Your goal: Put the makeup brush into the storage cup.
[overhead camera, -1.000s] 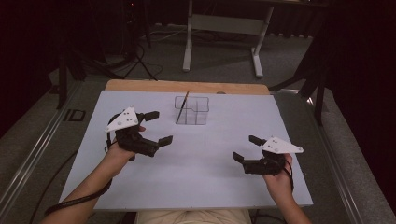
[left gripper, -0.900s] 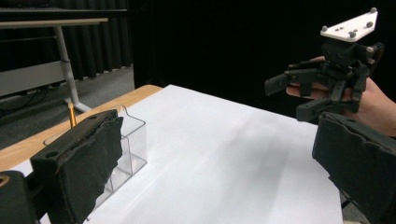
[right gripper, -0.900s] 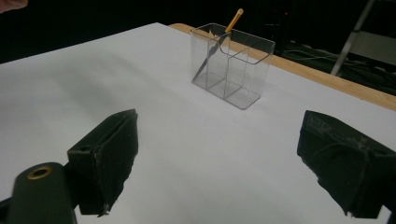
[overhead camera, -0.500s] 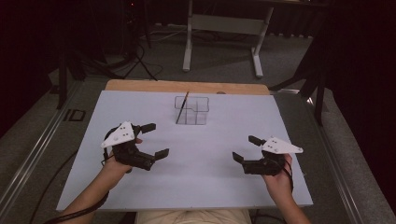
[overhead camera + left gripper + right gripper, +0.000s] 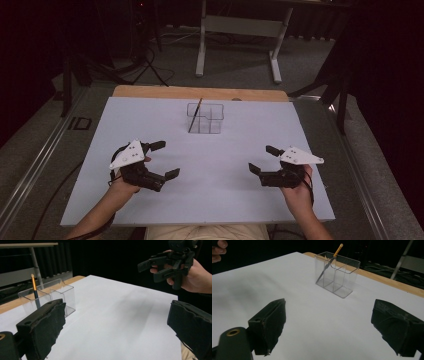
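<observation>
White sheeting covers the counter (image 5: 210, 200), with dark floor beyond. Near the far edge stands a clear divided holder (image 5: 205, 118), a pencil (image 5: 195, 115) leaning in its left compartment. Toward the near edge, well apart from it, left gripper (image 5: 161, 160) and right gripper (image 5: 263, 159) hover, jaws released, grasping nothing

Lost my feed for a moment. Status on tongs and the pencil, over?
Left tongs open, empty. Right tongs open, empty. Pencil leaning in clear holder, left compartment, far side of table. Nothing between.
</observation>
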